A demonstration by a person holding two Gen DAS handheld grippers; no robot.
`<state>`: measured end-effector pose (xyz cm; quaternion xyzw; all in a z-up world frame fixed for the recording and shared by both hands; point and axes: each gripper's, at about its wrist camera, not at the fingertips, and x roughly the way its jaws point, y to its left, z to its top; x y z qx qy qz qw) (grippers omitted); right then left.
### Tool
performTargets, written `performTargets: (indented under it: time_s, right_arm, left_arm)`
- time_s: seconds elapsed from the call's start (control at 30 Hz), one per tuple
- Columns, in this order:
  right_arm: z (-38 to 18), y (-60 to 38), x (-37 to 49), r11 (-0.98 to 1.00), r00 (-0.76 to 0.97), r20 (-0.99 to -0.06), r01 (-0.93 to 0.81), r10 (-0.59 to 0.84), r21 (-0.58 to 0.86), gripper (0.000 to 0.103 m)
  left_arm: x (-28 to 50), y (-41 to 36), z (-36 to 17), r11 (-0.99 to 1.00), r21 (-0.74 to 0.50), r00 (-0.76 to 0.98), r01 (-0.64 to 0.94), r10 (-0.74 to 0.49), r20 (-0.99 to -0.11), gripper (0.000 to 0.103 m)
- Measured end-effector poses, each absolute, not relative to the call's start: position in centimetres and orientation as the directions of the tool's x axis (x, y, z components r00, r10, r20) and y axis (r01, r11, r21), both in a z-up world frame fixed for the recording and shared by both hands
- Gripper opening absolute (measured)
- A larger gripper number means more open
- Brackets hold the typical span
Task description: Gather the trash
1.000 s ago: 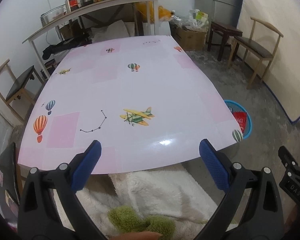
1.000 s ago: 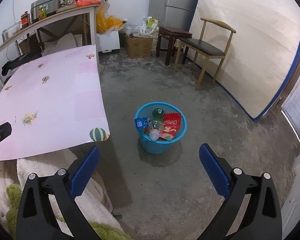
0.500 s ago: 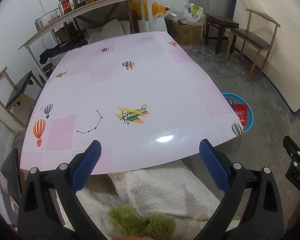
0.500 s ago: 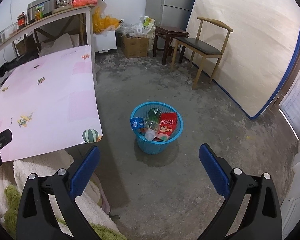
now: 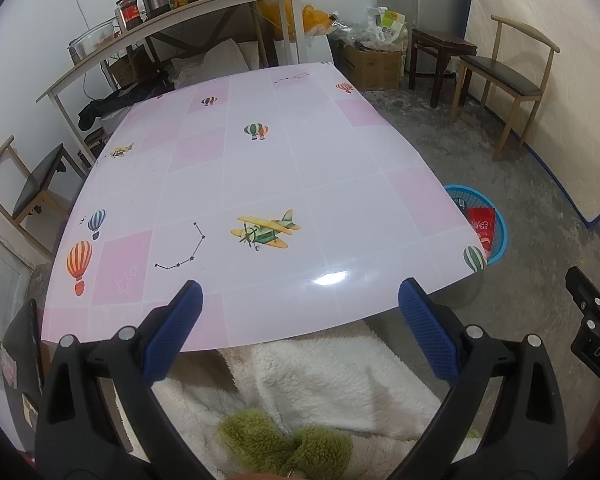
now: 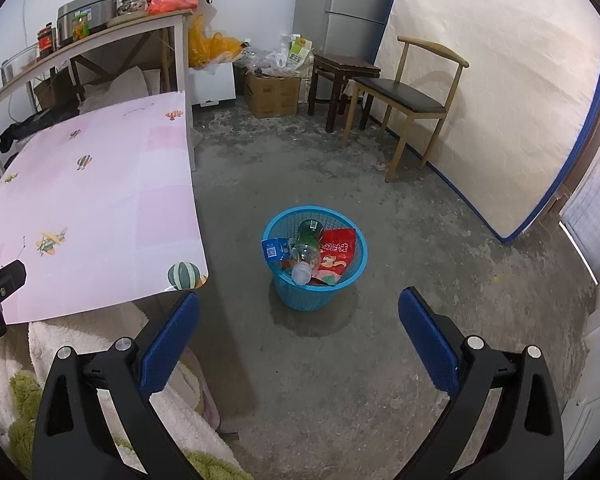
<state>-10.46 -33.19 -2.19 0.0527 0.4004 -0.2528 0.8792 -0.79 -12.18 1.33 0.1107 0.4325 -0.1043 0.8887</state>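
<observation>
A blue plastic basket (image 6: 342,293) stands on the concrete floor, right of the pink table (image 6: 100,216). Inside it lie a clear bottle (image 6: 306,250), a red snack bag (image 6: 336,254) and a small blue packet (image 6: 275,249). My right gripper (image 6: 298,330) hovers open above the floor, just short of the basket, with nothing between its blue pads. My left gripper (image 5: 300,326) is open over the table's near edge (image 5: 260,336), also holding nothing. In the left wrist view the basket (image 5: 496,224) peeks out past the table's right corner. No loose item lies on the tabletop.
A wooden chair (image 6: 412,100), a dark stool (image 6: 340,80) and a cardboard box (image 6: 272,94) line the far wall. A mattress (image 6: 492,92) leans at the right. A shelf (image 5: 180,36) with a cooker and jars stands behind the table. White fleece (image 5: 340,380) lies under me.
Both views have drifted slightly: the table and the basket sit a little further left and lower in frame. Both grippers stay open and hold nothing.
</observation>
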Motion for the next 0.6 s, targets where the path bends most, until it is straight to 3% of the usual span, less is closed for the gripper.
performTargets:
  time_s: [0.6]
  right_arm:
    - [-2.05, -33.17, -10.29, 0.866, 0.553, -0.729, 0.488, -0.405, -0.111, 0.097]
  left_arm:
    - [-0.34, -11.77, 0.73, 0.944, 0.104, 0.585, 0.312, -0.104, -0.804, 0.094]
